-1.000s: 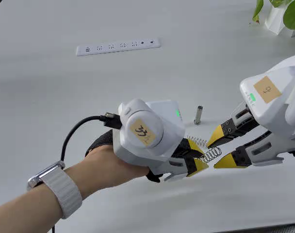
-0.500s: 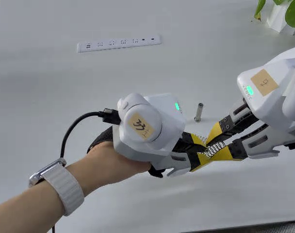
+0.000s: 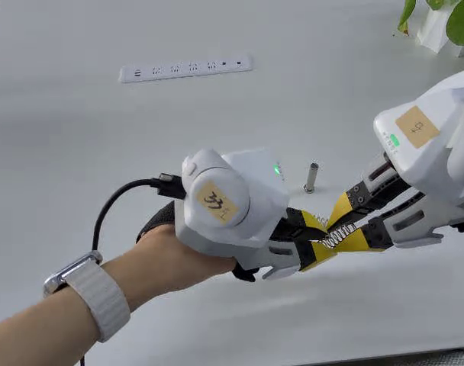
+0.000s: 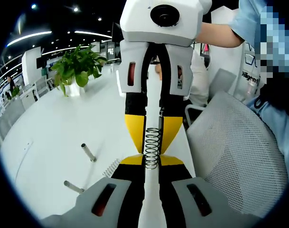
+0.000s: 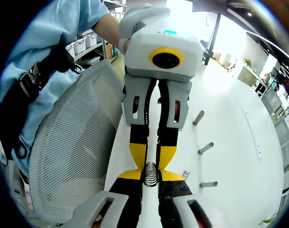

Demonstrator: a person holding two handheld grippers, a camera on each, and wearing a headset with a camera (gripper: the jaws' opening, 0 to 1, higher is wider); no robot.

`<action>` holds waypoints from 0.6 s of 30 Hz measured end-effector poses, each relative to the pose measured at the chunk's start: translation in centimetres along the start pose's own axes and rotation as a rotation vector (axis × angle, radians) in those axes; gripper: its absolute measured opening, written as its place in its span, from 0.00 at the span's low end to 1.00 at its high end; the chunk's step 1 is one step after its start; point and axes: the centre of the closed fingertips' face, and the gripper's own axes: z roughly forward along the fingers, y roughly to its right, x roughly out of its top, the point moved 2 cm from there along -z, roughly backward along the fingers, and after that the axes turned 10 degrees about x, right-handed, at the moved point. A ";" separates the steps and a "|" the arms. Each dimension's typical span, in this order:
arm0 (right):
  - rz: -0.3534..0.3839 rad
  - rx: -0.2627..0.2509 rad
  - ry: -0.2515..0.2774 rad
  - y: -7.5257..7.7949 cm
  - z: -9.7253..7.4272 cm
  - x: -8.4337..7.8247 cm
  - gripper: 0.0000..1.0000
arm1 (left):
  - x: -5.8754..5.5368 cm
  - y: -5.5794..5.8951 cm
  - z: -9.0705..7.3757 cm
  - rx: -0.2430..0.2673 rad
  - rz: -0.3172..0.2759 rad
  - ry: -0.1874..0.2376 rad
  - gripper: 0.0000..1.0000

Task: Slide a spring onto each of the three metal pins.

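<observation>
Spring [image 3: 336, 236] gripped from both ends by two tools over the white surface [image 3: 217, 122].
The left tool [image 4: 151, 160] is clamped on one end of the spring, and the right tool [image 5: 150, 175], meeting it tip to tip, is closed on the other end. On the surface just beyond them stands a metal pin [image 4: 89, 152], with a second pin [image 4: 73, 186] near it and a loose spring [image 4: 111, 167] lying between the pins and the tools. A power strip [image 3: 185, 69] lies well apart at the far side, and a potted plant [image 3: 446, 19] sits in the corner.
</observation>
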 end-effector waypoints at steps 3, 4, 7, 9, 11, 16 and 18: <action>0.003 0.001 0.003 0.0 0.1 0.1 0.08 | -0.1 0.0 -0.1 -0.001 0.001 -0.002 0.06; 0.001 0.002 0.003 -0.1 0.1 0.1 0.08 | -0.1 0.1 -0.1 -0.002 0.001 -0.003 0.06; -0.012 0.008 -0.005 -0.2 0.3 0.2 0.08 | -0.2 0.2 -0.1 -0.009 0.006 -0.008 0.06; -0.017 0.010 -0.007 -0.3 0.3 0.3 0.08 | -0.2 0.2 -0.1 -0.012 0.003 -0.009 0.06; -0.016 0.012 -0.007 -0.4 0.3 0.4 0.08 | -0.2 0.3 -0.1 -0.013 0.005 -0.008 0.06; -0.046 0.013 -0.018 -0.6 0.3 0.5 0.08 | -0.2 0.3 -0.1 -0.020 -0.007 -0.005 0.06; -0.049 0.013 -0.017 -0.6 0.3 0.5 0.08 | -0.2 0.4 -0.2 -0.025 -0.013 0.001 0.06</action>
